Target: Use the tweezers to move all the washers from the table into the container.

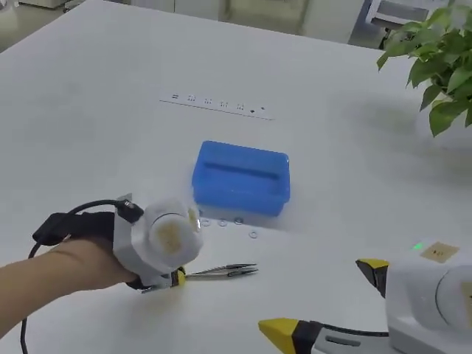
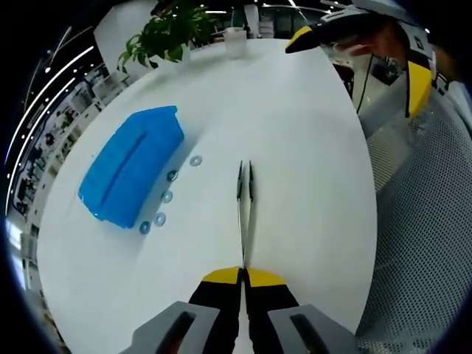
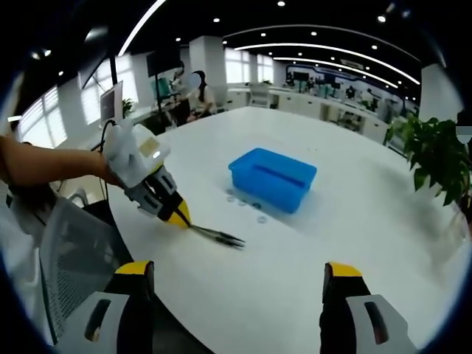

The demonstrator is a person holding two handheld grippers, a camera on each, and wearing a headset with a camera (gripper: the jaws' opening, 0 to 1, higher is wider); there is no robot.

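Right tool (image 1: 324, 299) nearest, jaws spread wide and holding nothing, well short of the blue container (image 1: 241, 177). Left tool (image 1: 179, 276) pinches the tweezers (image 1: 221, 272) by their rear end. Washers (image 1: 237, 221) on the bench (image 1: 110, 147) just before the container's near wall.

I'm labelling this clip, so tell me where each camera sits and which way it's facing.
Head view: on the headset, looking forward and down at the table, blue box and washers; the person's arm, the left gripper holding tweezers and the right gripper show.
Left gripper view: on the left gripper, looking along the tweezers, box to the left; its shut jaws show at the bottom.
Right gripper view: on the right gripper, facing the left gripper and box; its open jaws show below.
Shared: all three show box, washers, tweezers.
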